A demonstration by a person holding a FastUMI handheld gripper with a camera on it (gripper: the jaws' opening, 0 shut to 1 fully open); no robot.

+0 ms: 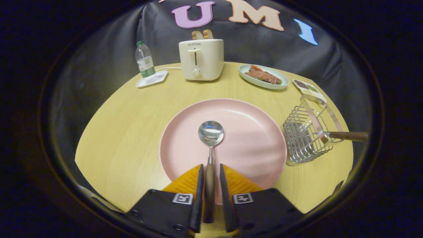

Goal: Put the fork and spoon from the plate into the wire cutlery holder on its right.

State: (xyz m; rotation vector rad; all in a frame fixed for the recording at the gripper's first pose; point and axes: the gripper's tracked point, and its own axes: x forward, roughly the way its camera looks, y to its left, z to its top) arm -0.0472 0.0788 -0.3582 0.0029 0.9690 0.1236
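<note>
A spoon (211,133) with a metal bowl and a dark wooden handle lies on the pink plate (251,132), bowl pointing away from me. Its handle runs back between the fingers of my gripper (210,167). The fingers stand close on either side of the handle, and a thin gap shows on the right side. To the right of the plate stands the wire cutlery holder (302,138). A wooden handle (348,135), apparently the fork's, sticks out of the holder to the right; its head is hidden among the wires.
At the back of the round wooden table (125,132) stand a white toaster (201,59) with bread, a water bottle (144,61) on a small white tray, an oval dish of food (264,76) and a small sauce dish (307,87).
</note>
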